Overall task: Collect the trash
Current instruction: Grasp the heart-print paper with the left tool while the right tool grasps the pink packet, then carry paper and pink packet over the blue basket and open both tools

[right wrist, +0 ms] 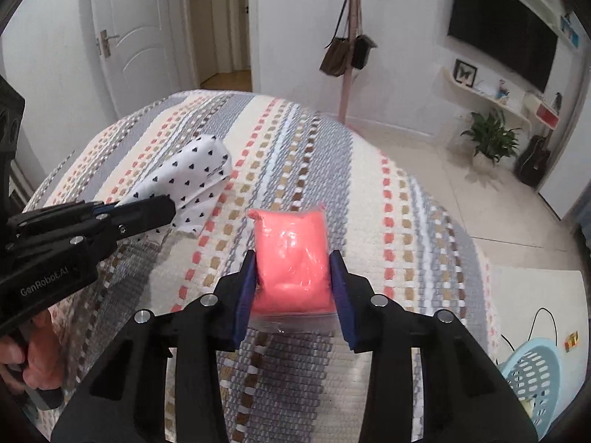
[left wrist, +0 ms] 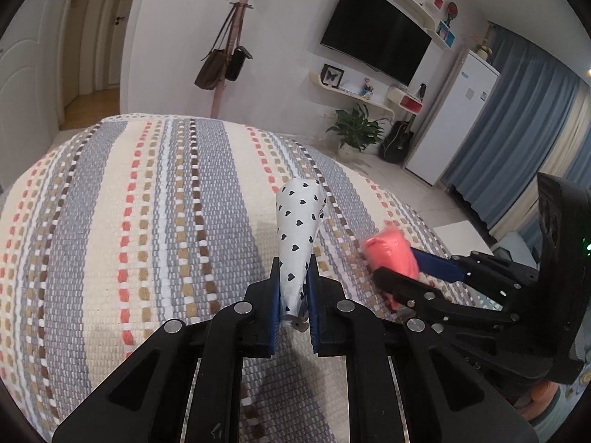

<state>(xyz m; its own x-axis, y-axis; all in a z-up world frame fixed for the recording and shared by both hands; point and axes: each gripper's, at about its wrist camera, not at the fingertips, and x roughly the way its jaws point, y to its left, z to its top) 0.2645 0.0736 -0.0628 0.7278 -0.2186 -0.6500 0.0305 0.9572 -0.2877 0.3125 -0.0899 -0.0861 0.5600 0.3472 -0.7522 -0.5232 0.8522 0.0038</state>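
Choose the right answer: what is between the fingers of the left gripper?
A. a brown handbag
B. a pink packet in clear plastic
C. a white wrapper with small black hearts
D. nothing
C: in the left wrist view the left gripper is closed on the white wrapper with black hearts; the pink packet sits in the right gripper.

Each camera rides behind its own tongs and looks forward and steeply down along the two fingers, close over a striped woven cover (left wrist: 147,221). The left wrist view faces a wall-mounted TV (left wrist: 376,29) beyond its tongs, with the right gripper (left wrist: 395,277) entering from its right. The right wrist view faces a white door (right wrist: 129,37), with the left gripper (right wrist: 162,206) at its left. Both views share the cover, the coat stand (right wrist: 349,48) and the TV wall.
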